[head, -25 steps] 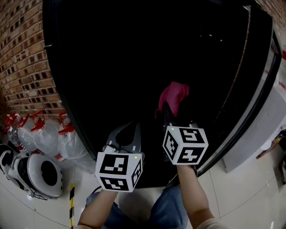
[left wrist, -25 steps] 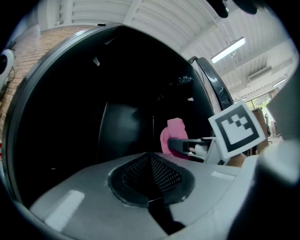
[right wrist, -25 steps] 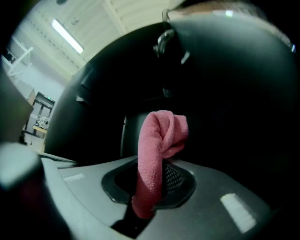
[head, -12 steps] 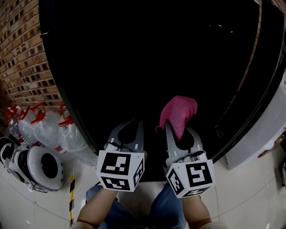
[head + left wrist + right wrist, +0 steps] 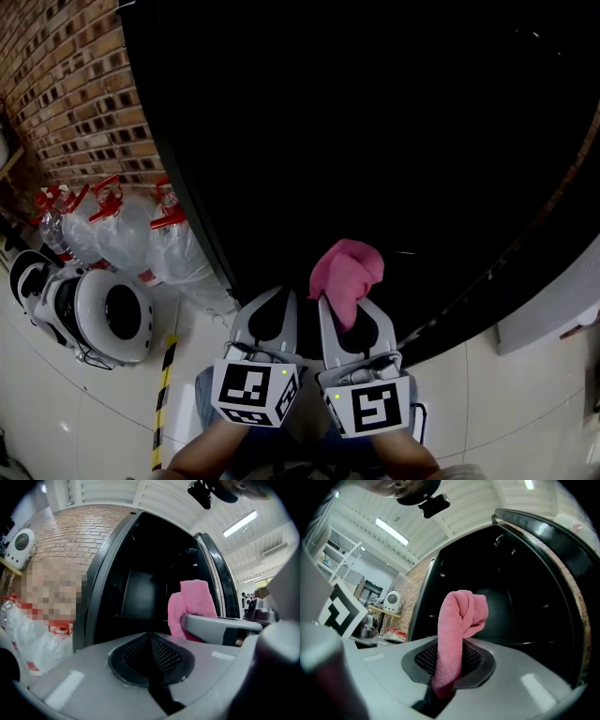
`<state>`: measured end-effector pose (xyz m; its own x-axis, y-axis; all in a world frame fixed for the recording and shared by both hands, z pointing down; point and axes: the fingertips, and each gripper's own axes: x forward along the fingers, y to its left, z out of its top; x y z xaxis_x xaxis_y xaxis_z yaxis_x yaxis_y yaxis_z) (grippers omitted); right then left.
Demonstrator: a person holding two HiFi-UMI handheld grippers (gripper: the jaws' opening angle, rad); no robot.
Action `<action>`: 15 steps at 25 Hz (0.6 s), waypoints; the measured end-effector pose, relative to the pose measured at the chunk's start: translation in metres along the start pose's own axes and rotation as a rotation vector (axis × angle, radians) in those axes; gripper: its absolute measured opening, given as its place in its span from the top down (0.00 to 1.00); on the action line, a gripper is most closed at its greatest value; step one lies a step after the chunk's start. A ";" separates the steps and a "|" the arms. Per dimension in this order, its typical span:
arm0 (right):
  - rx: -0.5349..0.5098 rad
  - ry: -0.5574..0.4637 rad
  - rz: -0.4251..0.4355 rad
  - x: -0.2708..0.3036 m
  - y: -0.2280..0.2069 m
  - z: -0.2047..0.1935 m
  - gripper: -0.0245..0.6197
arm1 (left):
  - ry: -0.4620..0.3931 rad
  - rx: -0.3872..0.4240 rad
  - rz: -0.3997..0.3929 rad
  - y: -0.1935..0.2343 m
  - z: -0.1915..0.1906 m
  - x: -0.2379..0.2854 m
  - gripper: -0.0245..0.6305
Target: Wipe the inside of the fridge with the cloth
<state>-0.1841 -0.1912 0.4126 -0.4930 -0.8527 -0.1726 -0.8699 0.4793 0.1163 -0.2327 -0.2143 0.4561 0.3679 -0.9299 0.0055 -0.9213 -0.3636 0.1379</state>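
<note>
While both forearms reach fwd side by side at the bottom of the head view, the left gripper [image 5: 278, 298] and right gripper [image 5: 345, 314] sit just beside each other, both aimed into the open fridge [image 5: 394, 131]. Left's jaws are closed together w/ nothing between them. Right's jaws are clamped on the pink cloth [image 5: 349, 270]. Its lower end is pinched in the seam, and the rest rises past the fingertips and folds over at the top into a rounded bunch. Cloth is terry-textured, bright pink, held before the dark fridge interior; can't tell if it touches any surface. Left of fridge: brick wall [image 5: 75, 84], clear water bottles [image 5: 122, 239] w/ red handles.
</note>
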 end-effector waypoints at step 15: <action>-0.062 0.062 0.175 0.047 0.061 -0.097 0.87 | -0.011 0.030 0.143 0.050 -0.017 -0.030 0.94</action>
<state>-0.2590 -0.2218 0.5068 -0.6332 -0.7694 -0.0843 -0.7672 0.6095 0.1997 -0.2879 -0.2034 0.4797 0.2315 -0.9728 0.0118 -0.9676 -0.2290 0.1068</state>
